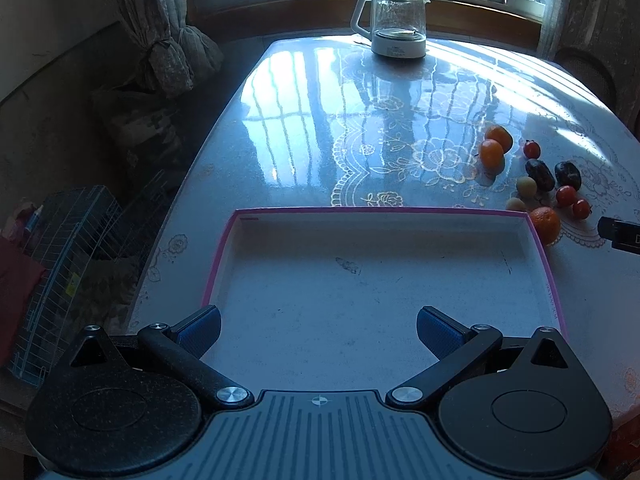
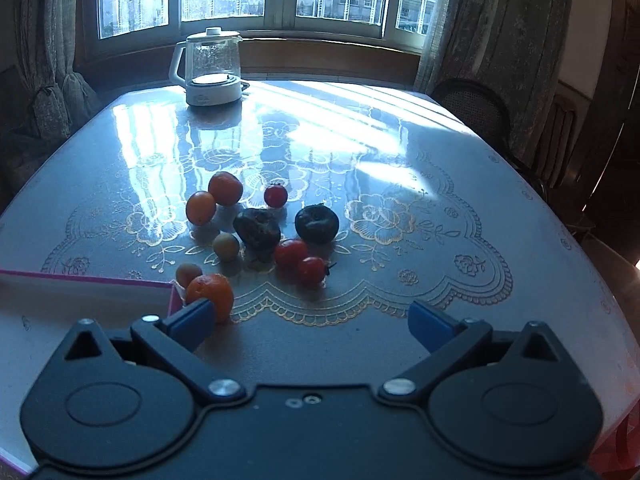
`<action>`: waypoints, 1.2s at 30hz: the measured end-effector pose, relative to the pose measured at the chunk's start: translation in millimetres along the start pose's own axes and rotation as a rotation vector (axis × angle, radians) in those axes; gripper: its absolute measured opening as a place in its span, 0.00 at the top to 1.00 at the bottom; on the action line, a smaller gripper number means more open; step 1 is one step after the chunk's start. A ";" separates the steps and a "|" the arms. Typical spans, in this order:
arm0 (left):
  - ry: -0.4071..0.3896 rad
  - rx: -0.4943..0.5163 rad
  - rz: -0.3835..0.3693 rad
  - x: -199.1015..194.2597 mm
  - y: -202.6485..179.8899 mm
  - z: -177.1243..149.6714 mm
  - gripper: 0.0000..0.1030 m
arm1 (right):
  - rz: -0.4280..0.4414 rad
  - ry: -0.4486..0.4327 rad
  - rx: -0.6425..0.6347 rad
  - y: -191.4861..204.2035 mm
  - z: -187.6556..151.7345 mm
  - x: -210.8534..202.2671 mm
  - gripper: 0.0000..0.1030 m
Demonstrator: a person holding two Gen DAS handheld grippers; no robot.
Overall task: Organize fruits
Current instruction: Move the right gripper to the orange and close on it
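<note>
While nothing sits between its blue pads, the left gripper (image 1: pixel 318 330) hangs over the pink-rimmed box lid (image 1: pixel 400 211) with its jaws spread wide and released, apparently parked there so the tray stays framed as the place the fruit should go. In this left wrist view the tray floor is bare, so by the look of it no fruit has been sorted yet. Off past the tray's far right corner lies the loose fruit: two oranges (image 1: pixel 492 151) together, an orange (image 1: pixel 544 222) just beside the tray corner, dark wrinkled fruits, small red ones and pale round ones. A glass kettle (image 1: pixel 394 24) stands well apart by the window, on the glossy table (image 1: pixel 300 128).

Seen from the right wrist view, the right gripper (image 2: pixel 316 322) is likewise unclenched and holds nothing, pointed at the cluster. Its left pad sits just in front of the nearest orange (image 2: pixel 210 290), which lies by the tray corner (image 2: pixel 174 300); whether they touch cannot be told. Beyond it lie two dark fruits (image 2: pixel 258 228), red cherry tomatoes (image 2: pixel 291 252) and a pale fruit (image 2: pixel 226 246). Spread jaws aimed this way suggest a pick of the nearest orange is intended.
</note>
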State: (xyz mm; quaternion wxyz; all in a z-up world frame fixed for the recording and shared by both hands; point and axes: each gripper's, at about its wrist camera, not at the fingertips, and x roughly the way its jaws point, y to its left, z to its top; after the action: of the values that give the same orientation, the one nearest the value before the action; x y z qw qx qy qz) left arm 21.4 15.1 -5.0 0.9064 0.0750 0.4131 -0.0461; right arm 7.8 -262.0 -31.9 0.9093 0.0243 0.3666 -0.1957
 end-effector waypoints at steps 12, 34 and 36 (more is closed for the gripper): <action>0.076 -0.014 0.004 34.2 10.9 8.0 0.00 | 0.128 0.022 -0.012 17.2 8.1 54.6 0.00; 0.103 -0.048 -0.015 54.9 16.7 15.6 0.00 | 0.257 0.073 0.000 35.0 4.2 81.8 0.33; 0.105 -0.055 -0.016 56.3 17.7 15.4 0.00 | 0.263 0.063 -0.007 35.9 4.1 81.3 0.36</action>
State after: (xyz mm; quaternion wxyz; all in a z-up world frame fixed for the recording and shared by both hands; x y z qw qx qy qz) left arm 72.2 28.6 -35.8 0.8848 0.0493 0.4618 -0.0380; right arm 77.1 -257.1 -87.5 0.9152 0.0752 0.3892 -0.0725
